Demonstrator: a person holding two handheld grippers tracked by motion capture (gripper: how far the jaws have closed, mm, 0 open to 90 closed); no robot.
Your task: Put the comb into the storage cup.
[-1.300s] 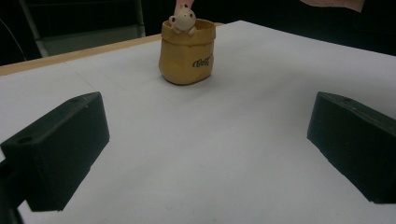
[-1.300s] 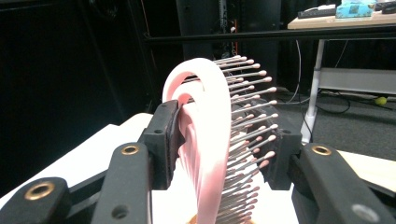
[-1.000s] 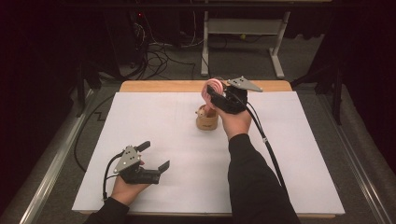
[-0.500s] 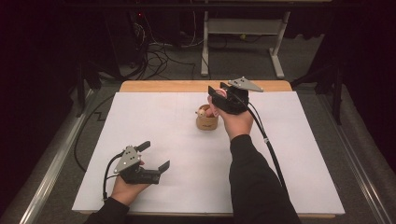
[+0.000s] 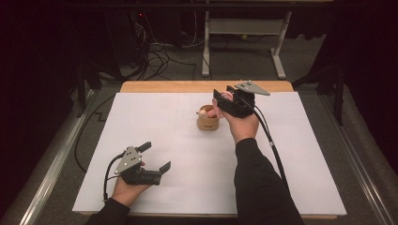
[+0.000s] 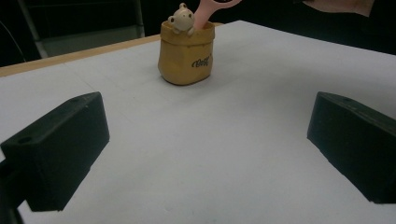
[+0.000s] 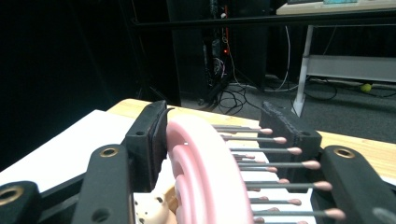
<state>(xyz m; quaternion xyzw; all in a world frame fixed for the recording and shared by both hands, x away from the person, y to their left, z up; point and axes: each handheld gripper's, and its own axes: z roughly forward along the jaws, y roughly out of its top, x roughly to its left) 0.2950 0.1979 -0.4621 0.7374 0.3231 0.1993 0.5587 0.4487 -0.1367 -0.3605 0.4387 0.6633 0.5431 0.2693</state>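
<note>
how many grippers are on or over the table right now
2. The left gripper rests low at the table's near left; the right gripper hovers over the yellow holder at the far middle.

pink hairbrush (image 7: 205,172), tan pot (image 6: 186,53)

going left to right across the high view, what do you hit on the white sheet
left gripper → small tan holder with the bear figure → right gripper, jaws partly apart with the pink hairbrush between them, just been opening.
</note>
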